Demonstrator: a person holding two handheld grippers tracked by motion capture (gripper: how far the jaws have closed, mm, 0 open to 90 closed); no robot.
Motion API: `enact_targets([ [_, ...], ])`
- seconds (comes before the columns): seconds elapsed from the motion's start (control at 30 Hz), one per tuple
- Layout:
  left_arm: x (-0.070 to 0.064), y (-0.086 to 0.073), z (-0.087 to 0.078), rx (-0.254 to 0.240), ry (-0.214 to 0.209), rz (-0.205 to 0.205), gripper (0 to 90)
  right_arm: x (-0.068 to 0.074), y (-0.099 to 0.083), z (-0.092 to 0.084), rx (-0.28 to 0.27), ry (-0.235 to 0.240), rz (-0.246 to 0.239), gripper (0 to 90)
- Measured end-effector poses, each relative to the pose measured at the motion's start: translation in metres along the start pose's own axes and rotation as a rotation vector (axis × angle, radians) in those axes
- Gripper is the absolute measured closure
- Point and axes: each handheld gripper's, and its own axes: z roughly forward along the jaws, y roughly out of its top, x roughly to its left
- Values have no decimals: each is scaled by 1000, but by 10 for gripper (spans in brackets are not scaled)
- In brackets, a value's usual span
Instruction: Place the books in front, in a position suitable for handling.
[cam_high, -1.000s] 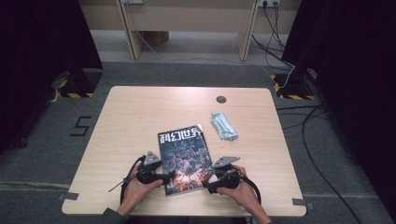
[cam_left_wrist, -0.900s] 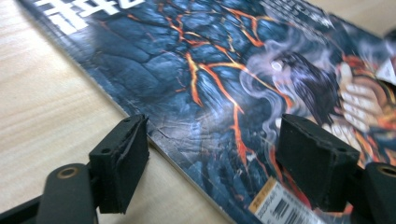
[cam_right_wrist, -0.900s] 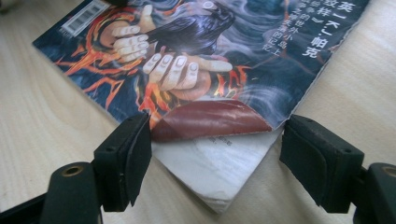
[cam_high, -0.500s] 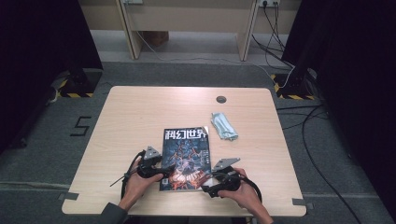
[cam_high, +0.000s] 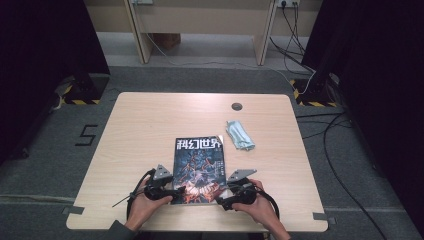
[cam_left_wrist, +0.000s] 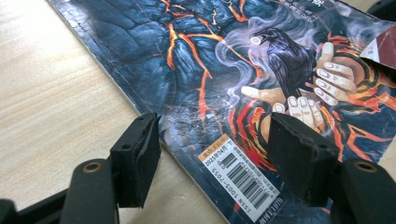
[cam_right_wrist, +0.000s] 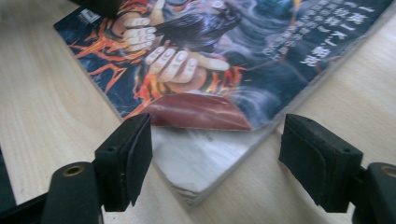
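Observation:
A magazine (cam_high: 199, 160) with a dark cover of orange lava, a raven and a hand lies flat on the wooden table (cam_high: 150, 125), near its front edge. My left gripper (cam_high: 176, 194) is at the near left corner. Its jaws have just been closing, and in the left gripper view (cam_left_wrist: 212, 158) they stand apart over the barcode corner of the magazine (cam_left_wrist: 210, 70) without pressing it. My right gripper (cam_high: 222, 202) is open at the near right corner. There the magazine (cam_right_wrist: 205, 56) has its cover corner (cam_right_wrist: 196, 112) folded back, showing red, between the pads (cam_right_wrist: 135, 154).
A pale blue-green packet (cam_high: 239, 135) lies just right of the magazine's top edge. A round cable hole (cam_high: 237, 106) sits at the back of the table. Desk legs and cables stand on the floor beyond the table's far edge.
The magazine has turned from a tilt to nearly square with the table's front edge. The left jaws stand narrower than before. The right hand has kept still.

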Motion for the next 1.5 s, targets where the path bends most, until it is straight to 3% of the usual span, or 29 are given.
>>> enact_targets([
  [0.73,-7,8,11,-5,-11,28,331,-5,-4,-6,30,-22,-32,245],
  [1.07,-7,8,12,-15,-20,33,331,-7,-5,-9,36,-19,-26,246],
  [1.13,-7,8,12,-16,-23,35,332,-8,-5,-10,34,-10,-7,254],
  [1.23,-5,6,10,-22,-17,38,318,-14,-5,-15,-1,-3,8,283],
  [1.4,3,3,-1,-39,-19,-2,294,-28,-5,-29,-105,-56,105,266],
  [1.5,6,1,-7,-44,-21,-28,274,-37,-5,-35,-160,-105,139,225],
])
